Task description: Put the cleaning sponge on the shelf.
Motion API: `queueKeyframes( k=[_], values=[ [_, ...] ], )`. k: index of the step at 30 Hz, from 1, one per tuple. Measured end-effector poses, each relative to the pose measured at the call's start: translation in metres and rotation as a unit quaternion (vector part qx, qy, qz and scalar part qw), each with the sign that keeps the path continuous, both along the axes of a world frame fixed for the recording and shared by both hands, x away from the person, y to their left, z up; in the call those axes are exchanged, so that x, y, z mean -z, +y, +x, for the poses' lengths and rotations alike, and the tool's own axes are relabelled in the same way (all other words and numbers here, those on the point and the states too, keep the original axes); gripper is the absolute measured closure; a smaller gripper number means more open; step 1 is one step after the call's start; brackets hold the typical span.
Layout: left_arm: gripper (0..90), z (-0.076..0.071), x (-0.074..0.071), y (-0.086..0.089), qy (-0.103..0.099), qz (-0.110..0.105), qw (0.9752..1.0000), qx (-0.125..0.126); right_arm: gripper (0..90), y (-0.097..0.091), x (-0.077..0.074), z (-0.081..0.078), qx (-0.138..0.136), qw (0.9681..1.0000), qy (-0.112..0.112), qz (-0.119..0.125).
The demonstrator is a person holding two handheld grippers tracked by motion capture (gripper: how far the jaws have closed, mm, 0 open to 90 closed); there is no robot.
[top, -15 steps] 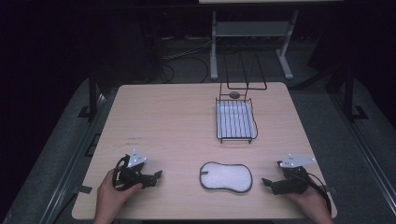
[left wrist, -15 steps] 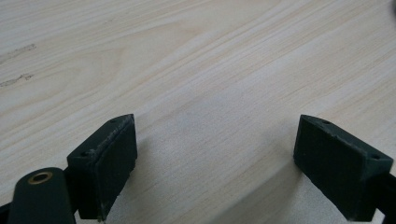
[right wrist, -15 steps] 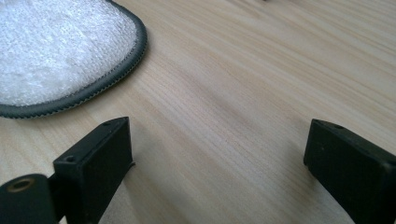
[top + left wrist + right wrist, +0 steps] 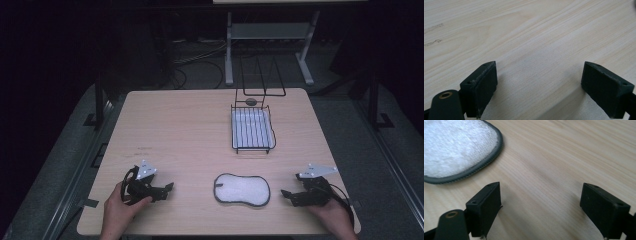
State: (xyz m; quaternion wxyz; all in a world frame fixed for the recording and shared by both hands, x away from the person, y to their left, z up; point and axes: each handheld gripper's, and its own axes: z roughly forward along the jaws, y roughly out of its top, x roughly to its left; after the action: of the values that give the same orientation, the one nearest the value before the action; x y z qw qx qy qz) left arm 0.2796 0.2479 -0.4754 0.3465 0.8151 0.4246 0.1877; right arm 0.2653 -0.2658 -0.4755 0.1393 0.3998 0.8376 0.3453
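A white fluffy pad with a dark sewn rim lies flat near the table's front edge, between the two hands. In the right gripper view the white pad fills the upper left corner. My left gripper rests low at the front left, held in a hand, jaws wide apart over bare wood. At the front right my right gripper points toward the pad and stands a short way off it, open with nothing between its jaws.
A black wire dish rack on a white tray stands at the back right of the wooden table, with a small dark round object just behind it. A metal stand and cables are on the floor beyond.
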Motion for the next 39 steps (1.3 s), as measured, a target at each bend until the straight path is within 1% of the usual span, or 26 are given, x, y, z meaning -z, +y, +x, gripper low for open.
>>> queueKeyframes(
  k=[1, 2, 3, 4, 5, 6, 7, 9, 10, 11, 13, 15, 16, 17, 19, 20, 21, 22, 23, 25, 26, 27, 29, 31, 36, 39],
  values=[
    [12.7, 0.0, 0.0, 0.0, 0.0, 0.0, 1.0, 0.0, 24.0, 0.0, -0.002, -0.001, 0.002, 1.0, 0.005, 0.003],
    [12.7, 0.0, 0.0, 0.0, 0.0, 0.0, 1.0, 0.0, 24.0, 0.0, -0.002, -0.001, 0.002, 1.0, 0.005, 0.003],
    [12.7, 0.0, 0.0, 0.0, 0.0, -0.001, 1.0, 0.0, 34.2, 0.0, -0.007, -0.003, -0.009, 0.9999, 0.004, 0.014],
    [12.7, 0.0, 0.0, 0.0, 0.0, -0.001, 1.0, -0.001, 38.1, 0.001, -0.009, -0.004, -0.011, 0.9997, 0.005, 0.02],
    [12.7, -0.001, 0.0, 0.0, 0.0, -0.001, 1.0, -0.001, 44.7, 0.002, -0.011, -0.005, -0.018, 0.9995, 0.004, 0.026],
    [12.7, -0.001, 0.0, 0.0, 0.0, -0.001, 1.0, -0.001, 44.7, 0.002, -0.011, -0.005, -0.018, 0.9995, 0.004, 0.026],
    [12.8, -0.001, 0.0, 0.0, -0.001, -0.002, 1.0, -0.001, 57.0, 0.004, -0.017, -0.007, -0.036, 0.9985, -0.001, 0.042],
    [12.7, -0.001, 0.0, 0.0, -0.001, -0.002, 1.0, -0.001, 67.4, 0.008, -0.02, -0.009, -0.054, 0.9973, 0.0, 0.051],
    [12.7, -0.001, 0.0, 0.0, -0.001, -0.001, 1.0, -0.001, 74.9, 0.011, -0.022, -0.011, -0.064, 0.9966, -0.001, 0.052],
    [12.8, -0.001, 0.0, 0.0, -0.001, -0.001, 1.0, -0.001, 81.5, 0.014, -0.023, -0.012, -0.08, 0.9952, -0.002, 0.056],
    [12.8, -0.001, 0.0, 0.0, 0.0, -0.001, 1.0, -0.001, 89.1, 0.02, -0.025, -0.015, -0.095, 0.9936, 0.0, 0.061],
    [12.7, -0.001, 0.0, 0.001, -0.001, -0.001, 1.0, -0.002, 89.8, 0.027, -0.027, -0.016, -0.111, 0.9915, 0.005, 0.067],
    [12.7, -0.001, 0.0, 0.001, -0.001, -0.001, 1.0, -0.002, 89.8, 0.027, -0.027, -0.016, -0.111, 0.9915, 0.005, 0.067],
    [12.7, -0.002, 0.0, 0.001, -0.001, -0.001, 1.0, -0.002, 89.8, 0.03, -0.028, -0.017, -0.118, 0.9907, 0.009, 0.067],
    [12.8, -0.002, 0.0, 0.001, -0.001, -0.001, 1.0, -0.002, 89.8, 0.042, -0.027, -0.019, -0.14, 0.9878, 0.02, 0.065],
    [12.8, -0.002, 0.0, 0.001, -0.001, -0.001, 1.0, -0.002, 89.8, 0.042, -0.027, -0.019, -0.14, 0.9878, 0.02, 0.065],
    [12.8, -0.002, 0.0, 0.001, -0.001, 0.0, 1.0, -0.003, 89.8, 0.049, -0.026, -0.021, -0.152, 0.9859, 0.023, 0.067],
    [12.7, -0.002, 0.0, 0.001, -0.001, 0.0, 1.0, -0.003, 89.8, 0.049, -0.026, -0.021, -0.152, 0.9859, 0.023, 0.067],
    [12.8, -0.002, 0.0, 0.001, -0.001, 0.0, 1.0, -0.003, 89.7, 0.055, -0.026, -0.023, -0.162, 0.9839, 0.026, 0.07],
    [12.8, -0.002, 0.0, 0.001, -0.001, 0.0, 1.0, -0.003, 89.7, 0.061, -0.025, -0.024, -0.175, 0.9817, 0.027, 0.069],
    [12.8, -0.002, 0.0, 0.001, -0.001, -0.001, 1.0, -0.003, 89.7, 0.061, -0.025, -0.024, -0.175, 0.9817, 0.027, 0.069],
    [12.8, -0.002, 0.0, 0.001, -0.001, 0.0, 1.0, -0.003, 89.7, 0.065, -0.025, -0.026, -0.179, 0.9809, 0.032, 0.069],
    [12.8, -0.002, 0.0, 0.001, -0.001, 0.0, 1.0, -0.003, 89.7, 0.077, -0.021, -0.028, -0.199, 0.9774, 0.04, 0.061],
    [12.8, -0.002, 0.0, 0.001, -0.001, 0.0, 1.0, -0.004, 89.7, 0.083, -0.019, -0.029, -0.208, 0.9757, 0.042, 0.055],
    [12.7, -0.003, 0.0, 0.001, -0.001, 0.0, 1.0, -0.004, 89.7, 0.09, -0.016, -0.029, -0.219, 0.9737, 0.048, 0.042],
    [12.7, -0.003, 0.0, 0.001, -0.001, 0.0, 1.0, -0.004, 89.7, 0.09, -0.013, -0.028, -0.215, 0.9747, 0.051, 0.034]
  ],
)
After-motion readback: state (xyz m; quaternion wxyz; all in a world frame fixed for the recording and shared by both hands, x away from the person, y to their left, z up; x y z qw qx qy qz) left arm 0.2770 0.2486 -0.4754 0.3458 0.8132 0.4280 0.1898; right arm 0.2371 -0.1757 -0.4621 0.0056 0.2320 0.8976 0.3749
